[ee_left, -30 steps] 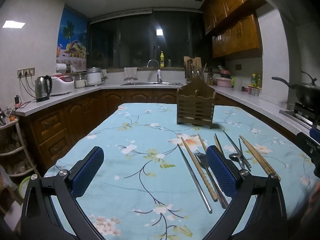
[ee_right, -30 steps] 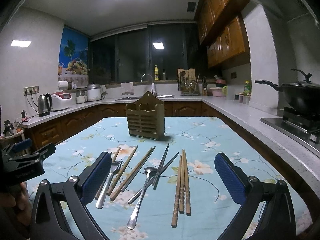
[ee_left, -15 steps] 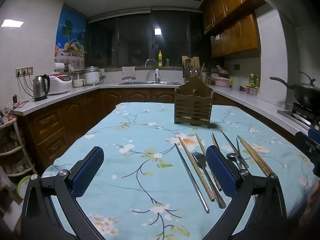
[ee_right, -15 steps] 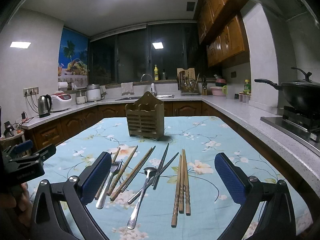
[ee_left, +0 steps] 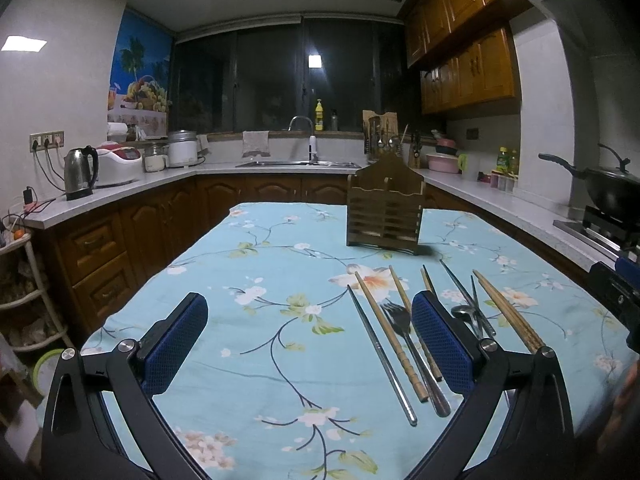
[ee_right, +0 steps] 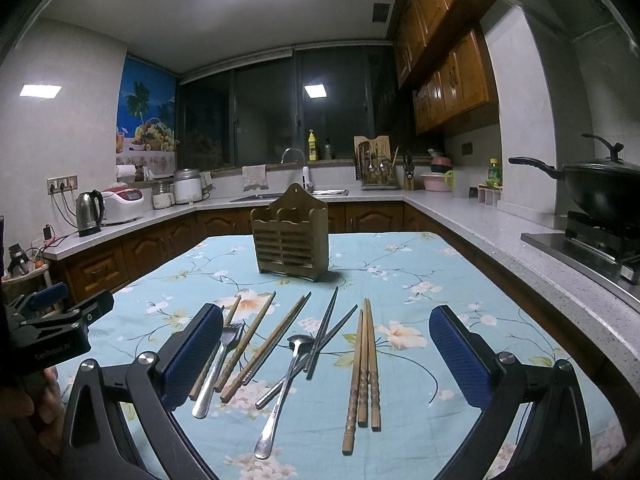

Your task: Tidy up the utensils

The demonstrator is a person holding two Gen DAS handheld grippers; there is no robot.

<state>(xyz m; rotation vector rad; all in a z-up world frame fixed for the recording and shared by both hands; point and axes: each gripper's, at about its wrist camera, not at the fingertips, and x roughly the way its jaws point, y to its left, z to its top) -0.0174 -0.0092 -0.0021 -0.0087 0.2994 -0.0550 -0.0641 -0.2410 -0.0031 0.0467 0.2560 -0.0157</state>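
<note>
Both tongs, left tongs (ee_left: 310, 342) and right tongs (ee_right: 326, 354), gape empty over ridged wooden chopsticks (ee_right: 363, 368), a steel spoon (ee_right: 285, 380) and a slatted wooden holder (ee_right: 291, 244).

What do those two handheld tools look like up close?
Each tool, left and right, is a black metal frame with silver pivot bolts and two fingers faced with dimpled blue pads. The left tool's side carries small pale lettering, too small to read.
</note>
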